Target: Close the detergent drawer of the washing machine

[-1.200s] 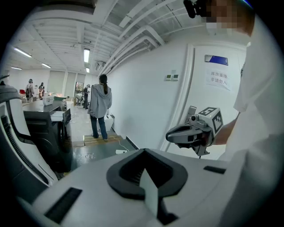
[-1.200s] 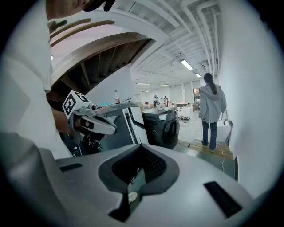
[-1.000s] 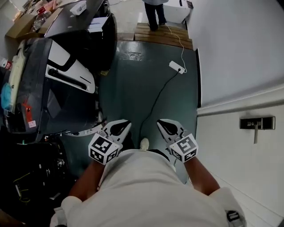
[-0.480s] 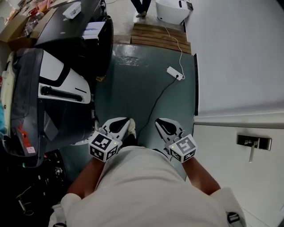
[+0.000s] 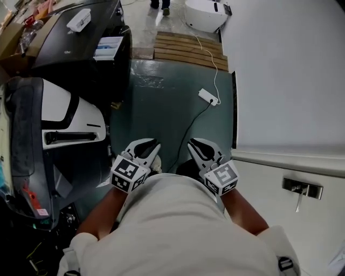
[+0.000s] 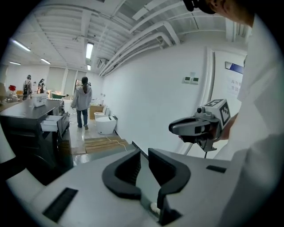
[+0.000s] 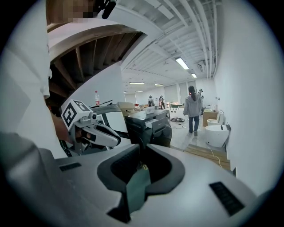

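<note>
The washing machine (image 5: 81,43) is a dark unit at the far left of the aisle, and its pale detergent drawer (image 5: 108,47) sticks out open from the front. The drawer also shows far off in the left gripper view (image 6: 55,123) and the right gripper view (image 7: 156,122). Both grippers hang side by side in front of my body, well short of the machine. My left gripper (image 5: 152,146) (image 6: 144,153) has its jaws opening, a narrow gap with nothing in it. My right gripper (image 5: 193,144) (image 7: 141,153) has its jaw tips together, holding nothing.
A big black and white machine (image 5: 54,129) lines the aisle's left side. A power strip (image 5: 207,97) and its cable lie on the green floor ahead. Beyond are a wooden pallet (image 5: 188,46) and a white tub (image 5: 205,13). A white wall (image 5: 285,75) runs along the right. A person (image 6: 83,99) walks far ahead.
Both grippers have travelled forward along the green aisle with me. The machines on the left have slid down the picture, and the washing machine with its open drawer is nearer.
</note>
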Action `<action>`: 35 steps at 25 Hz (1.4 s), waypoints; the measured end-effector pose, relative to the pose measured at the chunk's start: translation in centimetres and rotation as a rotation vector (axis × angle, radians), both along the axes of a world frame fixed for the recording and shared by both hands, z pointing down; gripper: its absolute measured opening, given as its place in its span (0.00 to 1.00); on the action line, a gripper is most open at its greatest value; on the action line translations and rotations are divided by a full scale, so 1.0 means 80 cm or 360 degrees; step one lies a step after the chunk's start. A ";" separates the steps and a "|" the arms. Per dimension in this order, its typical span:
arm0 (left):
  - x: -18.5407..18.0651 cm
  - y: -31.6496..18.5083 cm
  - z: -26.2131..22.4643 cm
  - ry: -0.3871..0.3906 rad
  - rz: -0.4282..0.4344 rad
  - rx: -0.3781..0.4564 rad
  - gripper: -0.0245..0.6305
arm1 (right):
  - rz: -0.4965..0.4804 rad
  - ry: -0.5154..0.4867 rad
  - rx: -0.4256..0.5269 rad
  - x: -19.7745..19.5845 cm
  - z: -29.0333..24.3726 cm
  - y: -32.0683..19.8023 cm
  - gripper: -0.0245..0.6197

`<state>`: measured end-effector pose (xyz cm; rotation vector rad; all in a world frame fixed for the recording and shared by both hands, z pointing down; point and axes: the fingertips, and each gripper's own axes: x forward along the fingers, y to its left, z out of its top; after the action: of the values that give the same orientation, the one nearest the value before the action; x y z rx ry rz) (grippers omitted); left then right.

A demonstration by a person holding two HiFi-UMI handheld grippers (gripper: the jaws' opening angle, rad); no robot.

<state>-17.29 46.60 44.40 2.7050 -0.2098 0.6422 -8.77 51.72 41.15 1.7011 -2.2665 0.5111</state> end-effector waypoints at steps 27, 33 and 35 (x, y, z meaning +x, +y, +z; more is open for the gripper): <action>0.335 -0.265 0.002 -0.0126 -0.0830 0.0052 0.25 | -0.0361 -0.0126 -0.0070 0.402 0.034 -0.236 0.08; 0.329 -0.338 0.018 -0.0147 -0.1024 0.0070 0.24 | -0.0492 -0.0162 -0.0119 0.405 0.055 -0.316 0.08; 0.318 -0.370 0.028 -0.0150 -0.1121 0.0073 0.24 | -0.0550 -0.0159 -0.0139 0.402 0.060 -0.349 0.08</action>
<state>8.12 16.97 46.63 2.3892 -1.1404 0.5382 23.39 23.79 45.93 1.2307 -2.4955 0.6151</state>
